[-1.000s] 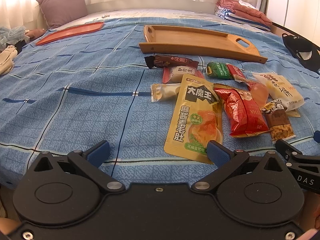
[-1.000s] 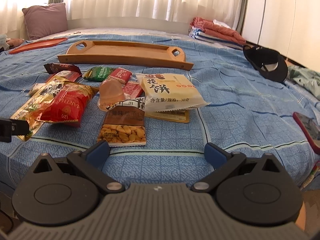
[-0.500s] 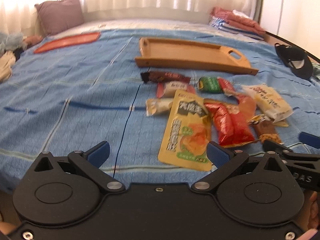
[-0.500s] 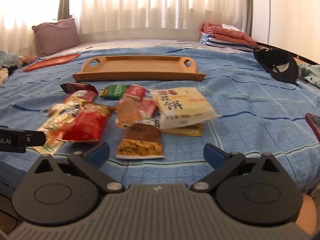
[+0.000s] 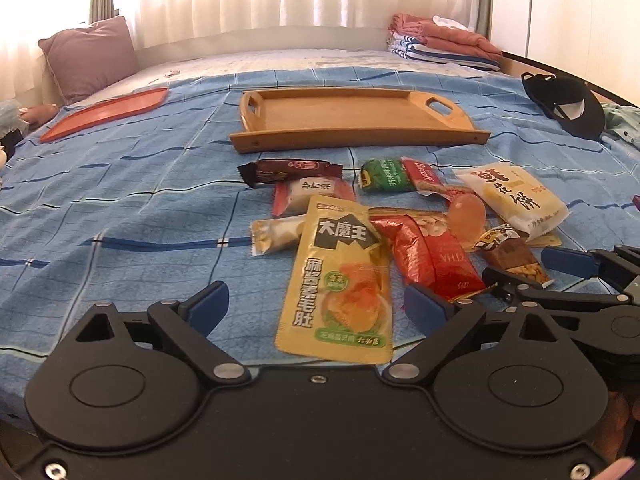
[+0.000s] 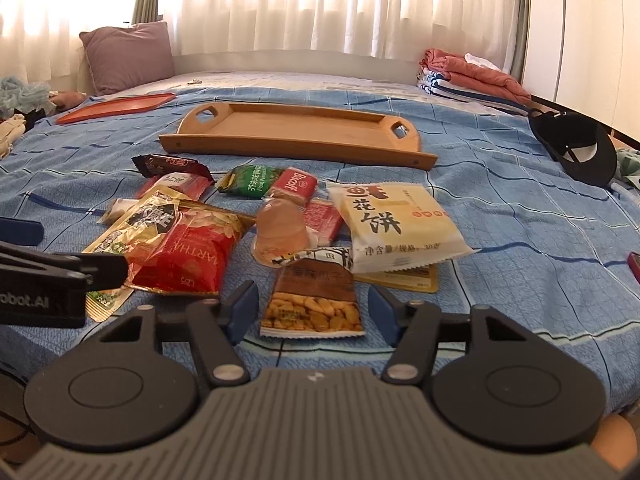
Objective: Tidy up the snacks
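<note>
Several snack packets lie in a loose heap on the blue bedspread. A big yellow pouch (image 5: 344,280) lies in front of my left gripper (image 5: 316,306), which is open and empty. A brown peanut packet (image 6: 314,300) lies between the fingers of my right gripper (image 6: 312,310), which is open, its jaws narrower than before, not touching the packet. Beside it lie a red bag (image 6: 184,256), a cream biscuit pack (image 6: 396,228) and a green packet (image 6: 252,180). An empty wooden tray (image 6: 296,130) stands behind the heap.
A flat red tray (image 5: 104,114) lies at the far left near a purple pillow (image 5: 90,56). Folded clothes (image 6: 472,74) are stacked at the far right. A black cap (image 6: 576,148) lies to the right. A red phone edge (image 6: 634,262) shows at the right border.
Both grippers have risen and tilted, showing more of the room. My right gripper has moved in over the peanut packet and its fingers have closed partway. The left gripper's opening is unchanged.
</note>
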Demonstrator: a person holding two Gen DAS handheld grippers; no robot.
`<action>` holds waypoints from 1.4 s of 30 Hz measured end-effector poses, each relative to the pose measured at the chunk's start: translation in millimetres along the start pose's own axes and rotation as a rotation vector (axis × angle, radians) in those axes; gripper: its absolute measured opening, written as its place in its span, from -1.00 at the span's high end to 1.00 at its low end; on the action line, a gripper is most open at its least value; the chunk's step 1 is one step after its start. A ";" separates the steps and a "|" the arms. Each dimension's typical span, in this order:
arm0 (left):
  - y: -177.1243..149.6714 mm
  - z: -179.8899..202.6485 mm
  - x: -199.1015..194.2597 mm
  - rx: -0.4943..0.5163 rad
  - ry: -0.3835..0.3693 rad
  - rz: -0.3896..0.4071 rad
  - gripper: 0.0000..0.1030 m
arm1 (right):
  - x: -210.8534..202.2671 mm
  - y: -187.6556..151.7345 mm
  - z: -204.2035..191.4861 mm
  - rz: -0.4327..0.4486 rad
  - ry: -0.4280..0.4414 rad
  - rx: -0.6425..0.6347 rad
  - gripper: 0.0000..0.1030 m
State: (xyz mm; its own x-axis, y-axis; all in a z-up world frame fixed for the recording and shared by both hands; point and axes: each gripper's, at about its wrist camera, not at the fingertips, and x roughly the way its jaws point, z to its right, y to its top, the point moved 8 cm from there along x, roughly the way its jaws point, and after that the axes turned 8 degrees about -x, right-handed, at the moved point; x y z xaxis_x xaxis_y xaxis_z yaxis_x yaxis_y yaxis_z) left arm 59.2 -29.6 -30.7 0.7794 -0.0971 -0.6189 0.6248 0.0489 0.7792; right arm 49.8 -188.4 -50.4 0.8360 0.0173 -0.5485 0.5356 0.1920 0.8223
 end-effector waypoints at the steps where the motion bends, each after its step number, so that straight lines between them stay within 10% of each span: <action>1: 0.0 0.7 2.3 -0.003 0.003 -0.004 -0.73 | 0.8 0.1 0.2 -0.002 -0.001 0.001 -0.41; 13: -7.5 10.0 23.0 0.034 -0.015 -0.034 -0.59 | 6.4 2.3 2.1 -0.001 0.021 0.007 -0.38; 17: -4.8 11.0 20.7 0.003 -0.048 -0.032 -0.20 | 5.4 2.2 -0.1 0.000 0.036 -0.001 -0.10; 38: 3.0 3.4 -5.5 -0.008 -0.025 -0.045 -0.21 | -30.5 24.2 16.5 0.044 0.025 0.023 0.04; 42: -4.1 -1.5 -2.9 -0.039 -0.029 -0.048 -0.59 | -29.8 15.3 13.5 0.022 0.030 0.015 0.03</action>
State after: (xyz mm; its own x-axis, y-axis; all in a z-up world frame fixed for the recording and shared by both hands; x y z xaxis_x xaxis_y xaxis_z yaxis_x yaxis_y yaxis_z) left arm 54.5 -28.1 -32.2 0.7473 -0.1292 -0.6518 0.6631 0.0821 0.7440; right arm 34.7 -199.2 -19.5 0.8435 0.0509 -0.5348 0.5195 0.1761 0.8361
